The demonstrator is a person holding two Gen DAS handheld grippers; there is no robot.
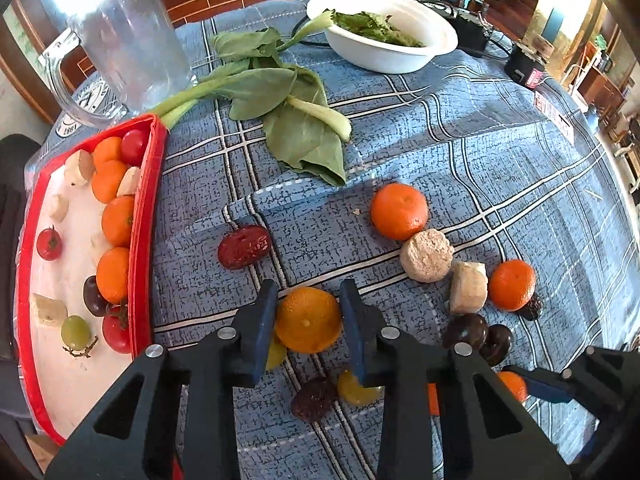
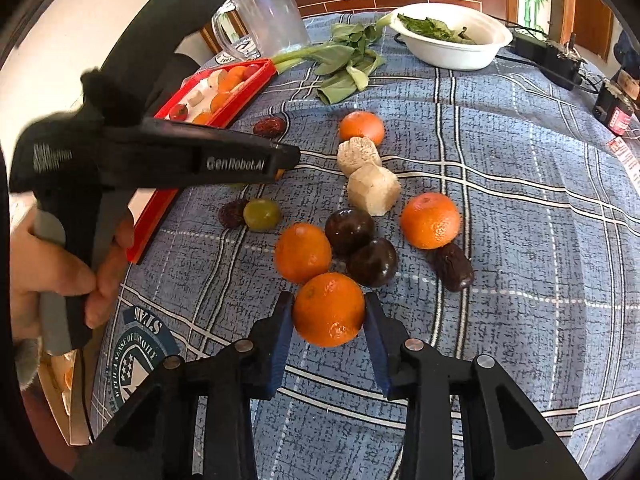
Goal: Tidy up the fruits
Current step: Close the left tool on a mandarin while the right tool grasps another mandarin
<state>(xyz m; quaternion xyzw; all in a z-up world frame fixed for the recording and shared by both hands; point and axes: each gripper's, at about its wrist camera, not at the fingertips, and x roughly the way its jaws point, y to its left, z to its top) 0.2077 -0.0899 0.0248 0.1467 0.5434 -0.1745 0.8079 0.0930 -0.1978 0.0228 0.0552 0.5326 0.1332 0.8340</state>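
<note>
Left wrist view, near bottom centre: left gripper, blue pads on both flanks of a mandarin, clamped on it, raised above the cloth it seems.
Beneath it: dark date and yellow-green grape on the blue checked tablecloth.
Left edge: red tray with mandarins along its right wall, cherry tomatoes, pale banana pieces, one green grape, one dark fruit.
Between tray and gripper: red jujube, lying apart from the rest.
Right of centre: loose mandarin touching a round pale slice; further right a banana chunk and a smaller mandarin.
Far side: glass mug, leafy greens, white bowl (greens inside).

Right wrist view, bottom centre: right gripper, jaws pressed against both sides of an orange mandarin, gripping it.
Just beyond: another mandarin, touching; two dark round fruits side by side; a wrinkled dark date to the right.
Left: the other gripper seen side-on, hand on its handle, jaws hidden from this angle.
Far left: same red tray, well apart from the held mandarin.
</note>
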